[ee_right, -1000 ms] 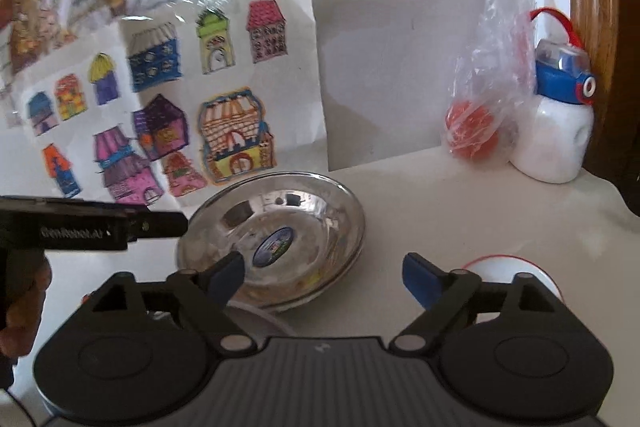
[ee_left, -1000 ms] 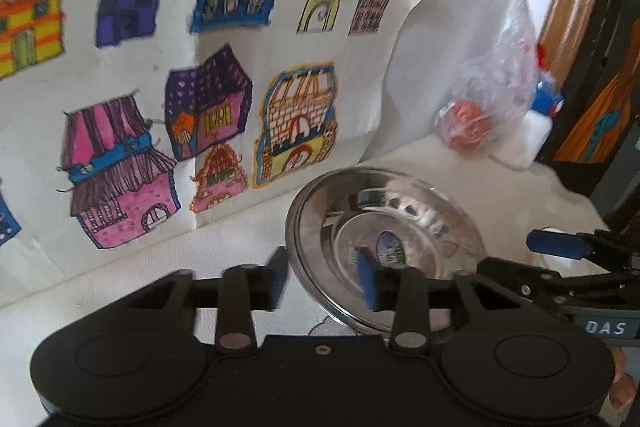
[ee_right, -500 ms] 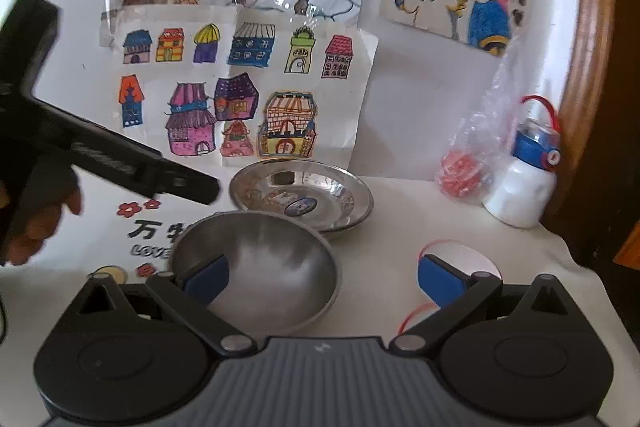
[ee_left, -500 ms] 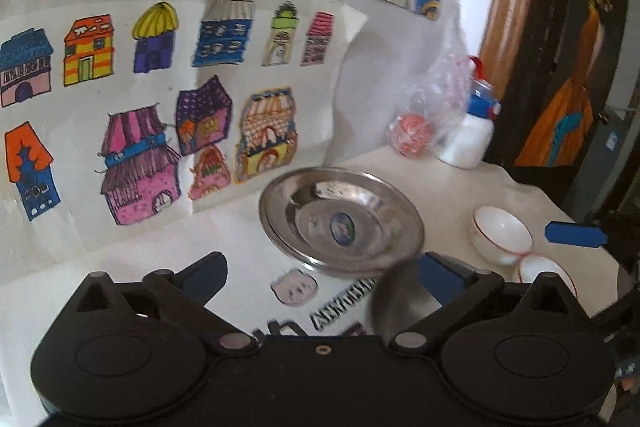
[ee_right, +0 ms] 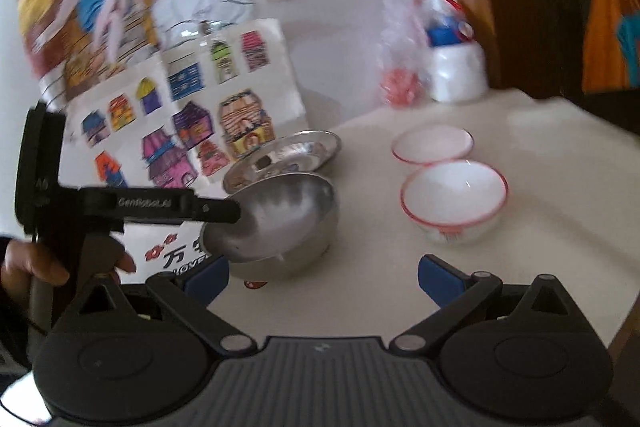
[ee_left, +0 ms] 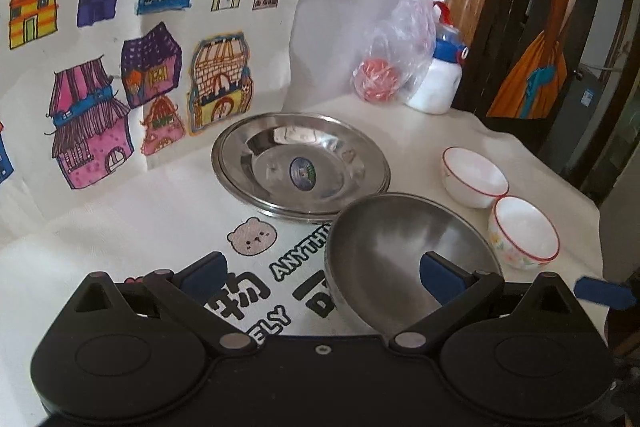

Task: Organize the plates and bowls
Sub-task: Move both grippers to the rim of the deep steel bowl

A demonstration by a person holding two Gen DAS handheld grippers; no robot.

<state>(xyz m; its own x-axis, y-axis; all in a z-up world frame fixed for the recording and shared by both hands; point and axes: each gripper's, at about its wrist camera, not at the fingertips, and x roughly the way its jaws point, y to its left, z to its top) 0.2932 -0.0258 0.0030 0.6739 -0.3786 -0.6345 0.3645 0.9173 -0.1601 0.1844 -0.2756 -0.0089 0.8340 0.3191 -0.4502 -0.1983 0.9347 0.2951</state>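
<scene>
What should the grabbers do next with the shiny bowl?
Probably the left gripper should slide forward and pinch the rim of the steel bowl. Its jaws are wide open and empty, and the bowl sits right in front of it on the tablecloth, with one blue finger already over its rim.

Since a second ago, the left tool [ee_left: 322,273] has let go of the steel plate [ee_left: 300,165], spread wide and drawn back.

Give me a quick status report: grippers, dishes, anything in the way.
Left gripper open, empty. Right gripper open, empty. Steel bowl near steel plate; two white bowls unstacked on the table. Nothing in the way.
</scene>
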